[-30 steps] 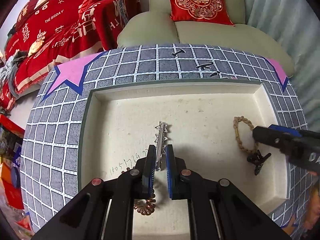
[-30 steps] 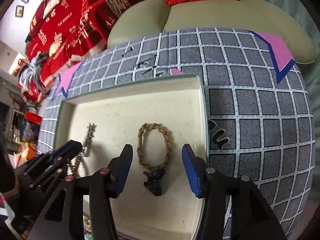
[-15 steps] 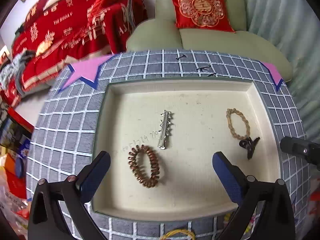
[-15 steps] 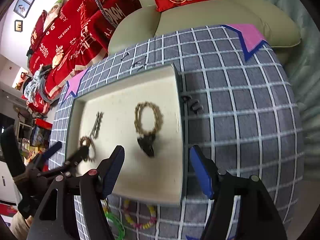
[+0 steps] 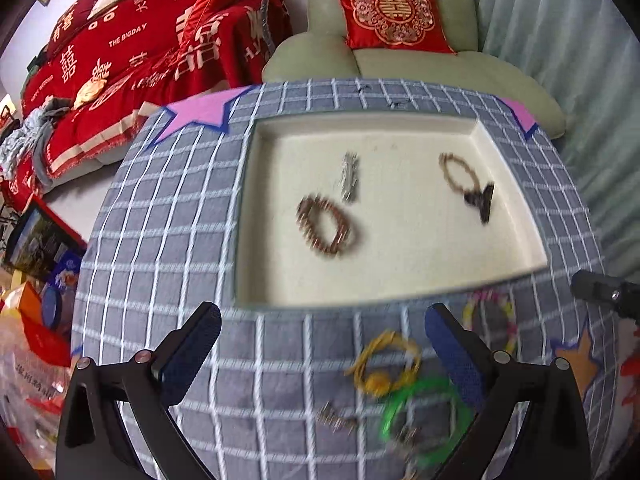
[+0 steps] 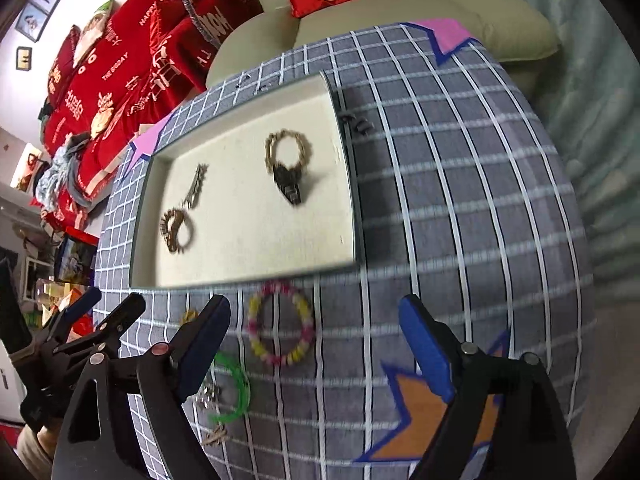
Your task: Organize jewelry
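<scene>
A cream tray (image 5: pixel 400 276) (image 6: pixel 256 268) lies on the grey checked cloth. In it rest a silver spiked clip (image 5: pixel 349 178) (image 6: pixel 195 186), a copper coil band (image 5: pixel 326 226) (image 6: pixel 176 230) and a braided loop with a black clip (image 5: pixel 468 184) (image 6: pixel 288 160). On the cloth in front of the tray lie a yellow band (image 5: pixel 384 364), a green ring (image 5: pixel 424 420) (image 6: pixel 232 388) and a pink-yellow bead bracelet (image 5: pixel 490 320) (image 6: pixel 280 324). My left gripper (image 5: pixel 324 354) is open over the cloth, holding nothing. My right gripper (image 6: pixel 316 352) is opening above the bead bracelet, with nothing gripped.
Small black hairpins (image 6: pixel 358 122) lie on the cloth right of the tray. A pale green sofa (image 5: pixel 440 72) with a red cushion (image 5: pixel 390 16) stands behind the table. Red bedding (image 5: pixel 120 52) and cluttered boxes (image 5: pixel 36 248) are at the left.
My left gripper let go of the silver clip in the tray, opened wide and drew back to the near cloth. My right gripper also drew back from the braided loop, widening its jaws.
</scene>
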A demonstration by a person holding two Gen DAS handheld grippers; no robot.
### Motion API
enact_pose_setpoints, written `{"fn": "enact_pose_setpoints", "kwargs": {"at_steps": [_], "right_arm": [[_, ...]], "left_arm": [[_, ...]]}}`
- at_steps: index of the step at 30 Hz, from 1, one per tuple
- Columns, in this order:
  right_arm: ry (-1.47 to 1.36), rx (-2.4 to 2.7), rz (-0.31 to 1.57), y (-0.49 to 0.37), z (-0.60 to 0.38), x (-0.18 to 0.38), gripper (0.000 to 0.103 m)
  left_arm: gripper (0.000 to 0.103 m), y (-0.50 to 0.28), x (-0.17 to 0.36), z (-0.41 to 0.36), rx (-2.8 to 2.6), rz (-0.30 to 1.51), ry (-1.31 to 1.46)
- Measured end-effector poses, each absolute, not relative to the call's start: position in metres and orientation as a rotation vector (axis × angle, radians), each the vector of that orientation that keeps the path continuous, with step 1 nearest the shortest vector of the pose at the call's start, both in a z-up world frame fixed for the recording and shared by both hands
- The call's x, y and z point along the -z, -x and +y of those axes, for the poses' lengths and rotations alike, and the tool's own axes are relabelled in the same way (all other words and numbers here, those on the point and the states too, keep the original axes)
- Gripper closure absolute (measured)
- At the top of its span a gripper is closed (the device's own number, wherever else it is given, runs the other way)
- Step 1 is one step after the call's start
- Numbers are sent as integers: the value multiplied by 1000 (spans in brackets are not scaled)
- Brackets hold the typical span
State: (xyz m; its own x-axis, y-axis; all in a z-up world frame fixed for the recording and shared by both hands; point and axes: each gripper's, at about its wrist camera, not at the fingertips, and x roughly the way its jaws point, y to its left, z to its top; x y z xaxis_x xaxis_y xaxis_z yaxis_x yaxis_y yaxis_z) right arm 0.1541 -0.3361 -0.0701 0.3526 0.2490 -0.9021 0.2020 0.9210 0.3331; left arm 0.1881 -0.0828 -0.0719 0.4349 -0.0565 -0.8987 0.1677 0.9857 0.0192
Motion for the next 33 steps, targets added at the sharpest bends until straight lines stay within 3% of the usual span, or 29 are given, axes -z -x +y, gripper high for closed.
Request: {"fn": "enact_pose_setpoints", "kwargs": {"at_steps": [14,33], "right_arm": [[-420,23,1359,-92,-300,95,13],[-412,83,1397,-88,-260,109,13]], "left_arm": [[0,-131,100,-23,117,1241,-78],[0,-140,129,0,148,1347,90]]}}
